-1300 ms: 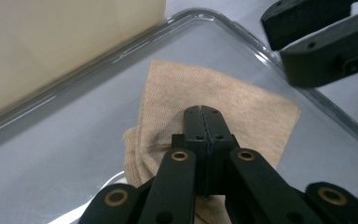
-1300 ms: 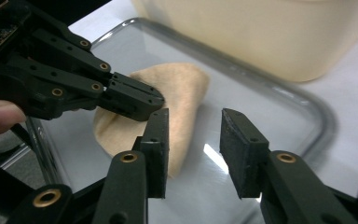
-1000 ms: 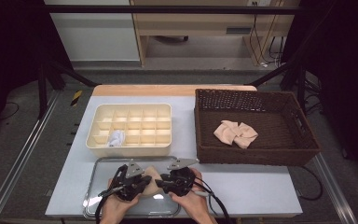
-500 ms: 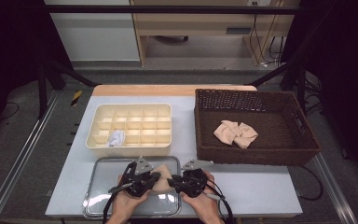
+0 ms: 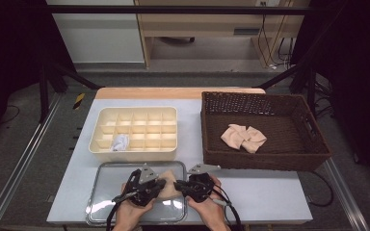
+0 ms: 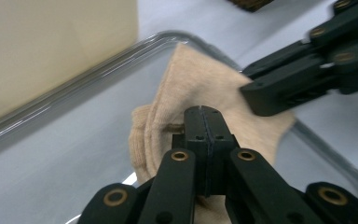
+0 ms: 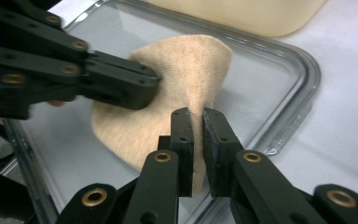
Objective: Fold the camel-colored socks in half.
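A beige sock point(image 5: 169, 182) is held up over the right half of a clear tray point(image 5: 101, 204) at the table's front edge. My left gripper point(image 5: 161, 185) is shut on the sock's left side; in the left gripper view its jaws point(image 6: 203, 114) meet on bunched fabric of the sock point(image 6: 200, 79). My right gripper point(image 5: 179, 186) faces it from the right. Its jaws have just been closing, and in the right gripper view they point(image 7: 197, 119) pinch the near edge of the sock point(image 7: 186, 70) with only fabric in the narrow gap.
A cream compartment box point(image 5: 134, 115) behind the tray holds a small white item point(image 5: 120, 142). At the right stands a dark wicker basket point(image 5: 313, 147) with a beige cloth point(image 5: 244, 137) in it. A black frame surrounds the table.
Both hands have edged slightly right over the tray and stayed close together, with the sock between the two grippers throughout.
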`<state>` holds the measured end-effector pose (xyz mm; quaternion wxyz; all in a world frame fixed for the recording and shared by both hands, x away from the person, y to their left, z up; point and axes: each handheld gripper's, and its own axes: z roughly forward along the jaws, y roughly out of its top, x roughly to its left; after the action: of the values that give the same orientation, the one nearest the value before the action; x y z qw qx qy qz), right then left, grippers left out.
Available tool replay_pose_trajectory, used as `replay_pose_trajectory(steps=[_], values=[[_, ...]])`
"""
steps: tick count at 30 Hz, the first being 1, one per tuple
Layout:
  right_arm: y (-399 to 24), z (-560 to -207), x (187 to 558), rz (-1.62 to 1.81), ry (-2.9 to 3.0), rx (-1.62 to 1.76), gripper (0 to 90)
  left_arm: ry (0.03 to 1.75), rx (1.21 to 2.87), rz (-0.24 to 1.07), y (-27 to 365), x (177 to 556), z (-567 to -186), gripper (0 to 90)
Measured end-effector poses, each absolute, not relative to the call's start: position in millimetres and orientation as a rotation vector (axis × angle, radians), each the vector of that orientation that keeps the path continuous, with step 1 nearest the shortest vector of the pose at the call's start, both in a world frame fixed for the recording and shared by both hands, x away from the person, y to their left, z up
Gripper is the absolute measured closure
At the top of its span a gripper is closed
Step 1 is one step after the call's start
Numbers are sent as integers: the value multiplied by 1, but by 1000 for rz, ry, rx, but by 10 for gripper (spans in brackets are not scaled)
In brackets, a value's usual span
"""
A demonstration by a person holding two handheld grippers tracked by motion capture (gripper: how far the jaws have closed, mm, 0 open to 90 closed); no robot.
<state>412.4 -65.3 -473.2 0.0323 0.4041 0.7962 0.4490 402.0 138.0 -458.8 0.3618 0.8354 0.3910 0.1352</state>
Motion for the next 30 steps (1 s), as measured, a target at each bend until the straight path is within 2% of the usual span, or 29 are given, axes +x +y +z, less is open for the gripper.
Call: replay_pose_trajectory(steps=[8,21,27,30], values=[[-58,-459,407,1476,2448,1099,842,1043,2140,326,137,406,-460,898],[-51,-456,405,1452,2480,1043,842,1061,2113,292,141,408,-460,899],[-53,-456,407,1446,2480,1069,840,1067,2047,216,154,405,-449,899],[-52,-456,406,1437,2482,1075,840,1040,2047,286,168,395,-438,899]])
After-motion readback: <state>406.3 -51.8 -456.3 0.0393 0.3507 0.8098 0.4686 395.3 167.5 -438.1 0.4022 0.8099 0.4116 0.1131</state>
